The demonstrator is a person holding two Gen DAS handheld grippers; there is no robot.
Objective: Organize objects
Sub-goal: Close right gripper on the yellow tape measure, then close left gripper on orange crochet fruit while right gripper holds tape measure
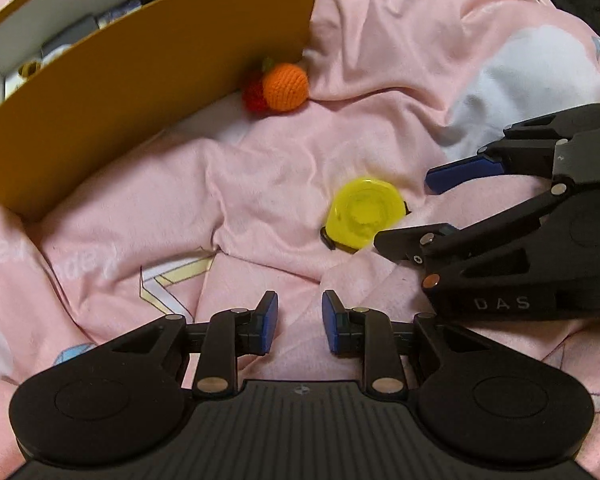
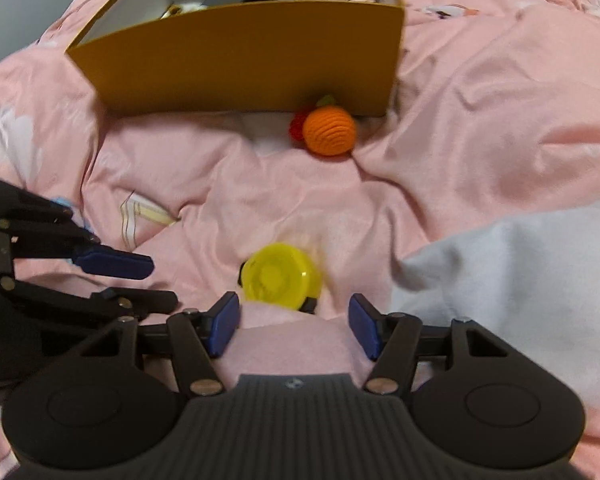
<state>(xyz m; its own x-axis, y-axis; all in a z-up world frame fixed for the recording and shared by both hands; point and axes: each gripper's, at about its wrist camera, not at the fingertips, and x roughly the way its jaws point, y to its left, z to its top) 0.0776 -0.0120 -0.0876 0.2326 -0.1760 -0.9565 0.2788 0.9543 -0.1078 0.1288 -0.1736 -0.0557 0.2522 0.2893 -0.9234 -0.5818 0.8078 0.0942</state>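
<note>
Both grippers are hanging released over the pink quilt (image 2: 480,92), the right gripper (image 2: 294,322) just short of the yellow disc (image 2: 280,276). The left gripper (image 1: 300,322) is gaping narrowly and grasping nothing. The crocheted orange (image 2: 329,130) is lying against the yellow box (image 2: 240,60).

My blue-padded right gripper (image 2: 294,326) faces a yellow disc (image 2: 281,277); beyond it, an orange crocheted ball (image 2: 329,130), mustard box (image 2: 244,60), pink printed quilt (image 2: 480,120).
</note>
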